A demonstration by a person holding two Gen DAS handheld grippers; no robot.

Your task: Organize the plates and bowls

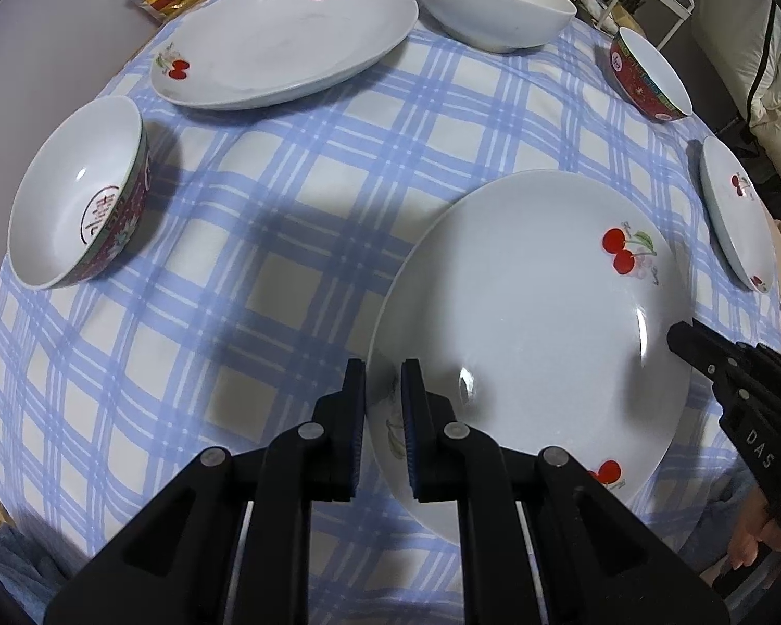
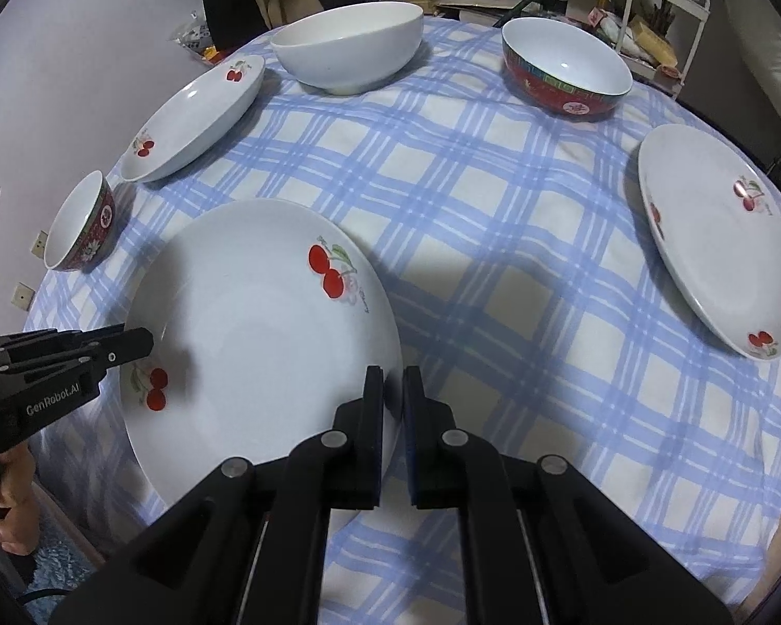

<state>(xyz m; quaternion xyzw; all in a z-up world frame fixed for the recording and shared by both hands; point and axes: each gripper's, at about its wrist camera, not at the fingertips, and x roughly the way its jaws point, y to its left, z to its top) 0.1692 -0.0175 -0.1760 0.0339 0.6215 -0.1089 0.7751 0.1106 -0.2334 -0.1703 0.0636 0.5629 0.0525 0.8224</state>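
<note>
Right then, both tongs were down on the same dish. The left tongs (image 1: 382,370) straddled the near-left rim of the big cherry plate (image 1: 531,312), one pad outside the edge and one over the white inside, pinched in on that rim. Over on the other side, the right tongs (image 2: 394,376) sat at the plate's right edge, jaws drawn almost together with the rim running between them, clamped on it too. From the left camera the right tongs showed as a black tip at the plate's far right edge.

That plate lay at the near side of the tabletop (image 2: 494,260), which wore a blue-and-white checked cloth. A second cherry plate (image 1: 286,36) sat further back on the left, and a third cherry plate (image 2: 713,239) lay well apart on the right. A small red-sided bowl (image 1: 78,192) stood on the left, tilted in the fisheye. At the back were a plain white bowl (image 2: 349,47) and a larger red-patterned bowl (image 2: 565,65), side by side but apart.

A hand (image 2: 10,500) gripped the left handle.
</note>
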